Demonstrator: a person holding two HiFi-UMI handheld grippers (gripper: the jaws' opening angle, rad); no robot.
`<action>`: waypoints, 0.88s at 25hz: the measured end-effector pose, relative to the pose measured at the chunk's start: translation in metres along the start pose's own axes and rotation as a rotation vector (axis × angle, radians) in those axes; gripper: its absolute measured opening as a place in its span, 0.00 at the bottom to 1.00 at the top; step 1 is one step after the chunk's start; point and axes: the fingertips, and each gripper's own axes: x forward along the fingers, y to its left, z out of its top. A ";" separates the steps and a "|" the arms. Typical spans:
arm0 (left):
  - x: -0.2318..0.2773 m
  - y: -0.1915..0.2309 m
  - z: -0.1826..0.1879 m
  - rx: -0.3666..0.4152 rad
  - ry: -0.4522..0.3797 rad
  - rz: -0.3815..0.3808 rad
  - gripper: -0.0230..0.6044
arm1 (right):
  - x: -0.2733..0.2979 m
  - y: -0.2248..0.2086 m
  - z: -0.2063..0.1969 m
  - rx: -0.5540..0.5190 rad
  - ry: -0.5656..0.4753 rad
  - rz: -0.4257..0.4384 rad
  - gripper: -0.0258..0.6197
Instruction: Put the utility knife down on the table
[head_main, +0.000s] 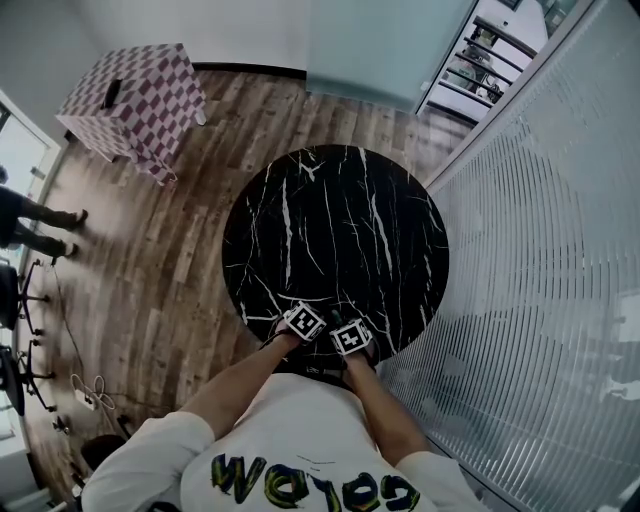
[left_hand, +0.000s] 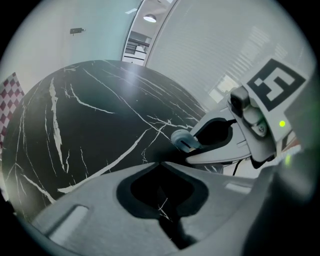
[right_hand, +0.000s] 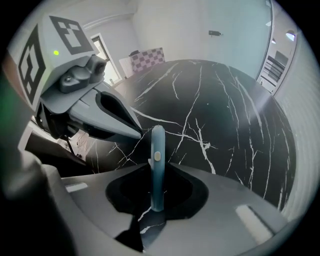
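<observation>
A slim blue utility knife (right_hand: 157, 165) stands upright between the jaws of my right gripper (right_hand: 156, 172), which is shut on it. Its end (left_hand: 184, 140) also shows in the left gripper view, poking out of the right gripper (left_hand: 220, 142). My left gripper (left_hand: 160, 165) is shut with nothing in it, its tips close beside the knife. Both grippers (head_main: 303, 322) (head_main: 351, 337) hang side by side over the near edge of the round black marble table (head_main: 335, 215), pointing steeply down. The left gripper's jaws (right_hand: 117, 117) reach in from the left in the right gripper view.
A striped glass wall (head_main: 540, 250) runs close along the table's right side. On the wooden floor stand a checkered box (head_main: 140, 95) at far left and a person's legs (head_main: 35, 225). Cables (head_main: 90, 392) lie at lower left.
</observation>
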 end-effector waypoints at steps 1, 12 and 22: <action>0.001 0.001 -0.002 -0.001 0.009 0.002 0.04 | 0.000 0.000 -0.001 -0.005 0.009 -0.003 0.15; 0.009 0.001 -0.007 0.013 0.046 -0.019 0.04 | 0.005 -0.002 -0.002 -0.047 0.042 -0.008 0.15; 0.004 0.003 -0.012 0.028 0.070 -0.015 0.04 | 0.004 -0.003 -0.004 -0.035 0.042 0.012 0.16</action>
